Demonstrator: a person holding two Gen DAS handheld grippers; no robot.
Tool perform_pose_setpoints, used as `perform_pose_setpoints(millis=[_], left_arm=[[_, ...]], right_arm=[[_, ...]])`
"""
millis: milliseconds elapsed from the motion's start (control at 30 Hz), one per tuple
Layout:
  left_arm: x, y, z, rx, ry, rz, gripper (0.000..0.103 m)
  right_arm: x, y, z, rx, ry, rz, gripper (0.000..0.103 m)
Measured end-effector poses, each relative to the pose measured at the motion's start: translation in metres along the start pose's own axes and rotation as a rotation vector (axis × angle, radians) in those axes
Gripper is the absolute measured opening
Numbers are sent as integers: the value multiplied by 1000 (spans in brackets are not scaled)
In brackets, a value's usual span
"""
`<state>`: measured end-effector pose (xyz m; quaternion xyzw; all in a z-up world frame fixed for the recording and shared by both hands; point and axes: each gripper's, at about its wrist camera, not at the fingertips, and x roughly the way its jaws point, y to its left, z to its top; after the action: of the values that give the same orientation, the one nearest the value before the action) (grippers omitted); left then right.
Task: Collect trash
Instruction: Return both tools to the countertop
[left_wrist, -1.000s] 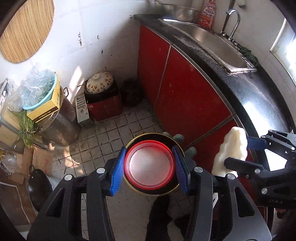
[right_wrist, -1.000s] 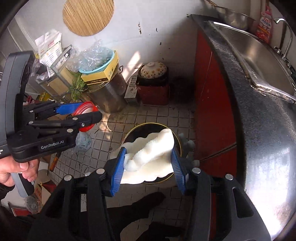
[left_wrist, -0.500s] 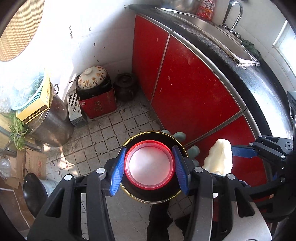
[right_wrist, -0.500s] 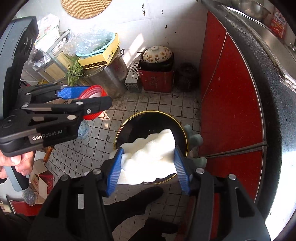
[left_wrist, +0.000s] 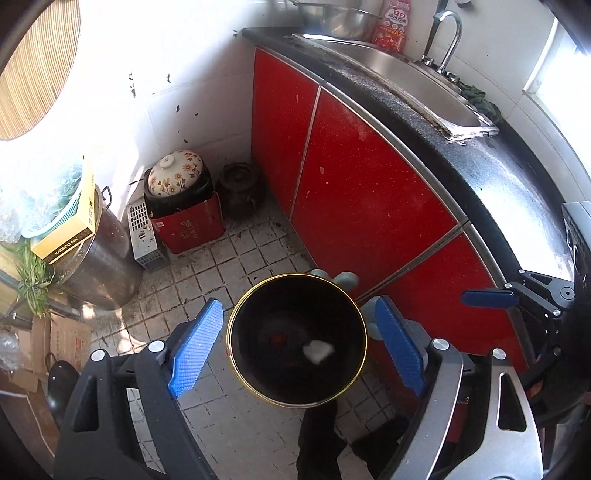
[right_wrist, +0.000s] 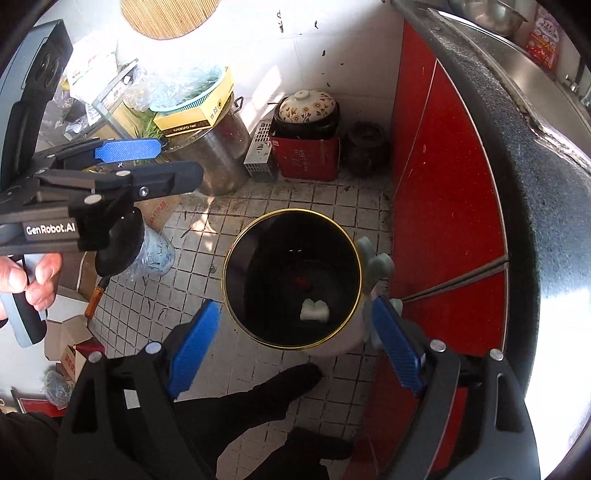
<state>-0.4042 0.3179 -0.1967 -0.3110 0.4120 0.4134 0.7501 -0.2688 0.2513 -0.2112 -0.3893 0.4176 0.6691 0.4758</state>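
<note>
Below your left gripper (left_wrist: 295, 349) and right gripper (right_wrist: 295, 341), jaws opening, nothing between them: gold-rimmed black bin (left_wrist: 236, 317) containing white foam scrap (left_wrist: 317, 350), red lid (right_wrist: 301, 283).

The left gripper (left_wrist: 297, 349), which a second ago pinches a red-rimmed lid over the bin (left_wrist: 236, 314), now has its jaws opening with nothing between them, and the lid shows only as a dim red patch (left_wrist: 277, 338) deep inside the dark bin. The right gripper (right_wrist: 295, 339) no longer clasps the white foam piece (right_wrist: 314, 309); its jaws are opening too, empty, and the foam lies small at the bin's bottom. Both grippers sit lower over the gold rim than before.
</note>
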Motion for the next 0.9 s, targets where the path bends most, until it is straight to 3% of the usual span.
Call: perform_pose_setpoints(millis=[167, 333, 433, 600, 767, 900], left_arm=[[-35, -17, 3, 35, -21, 5, 86], [-73, -70, 18, 162, -83, 0, 92], [-84, -130, 31, 300, -108, -56, 94], [-91, -261, 39, 544, -133, -234, 94], [-102, -389, 21, 741, -125, -403, 94], [-113, -464, -8, 868, -102, -496, 94]], right_arm=[[-59, -7, -16, 55, -98, -45, 84], [-146, -42, -57, 256, -243, -129, 90], [-201, -71, -98, 401, -322, -242, 92], [-282, -114, -190, 672, -418, -447, 93], [-342, -143, -299, 970, -465, -640, 93], [-378, -147, -376, 1158, -474, -752, 93]])
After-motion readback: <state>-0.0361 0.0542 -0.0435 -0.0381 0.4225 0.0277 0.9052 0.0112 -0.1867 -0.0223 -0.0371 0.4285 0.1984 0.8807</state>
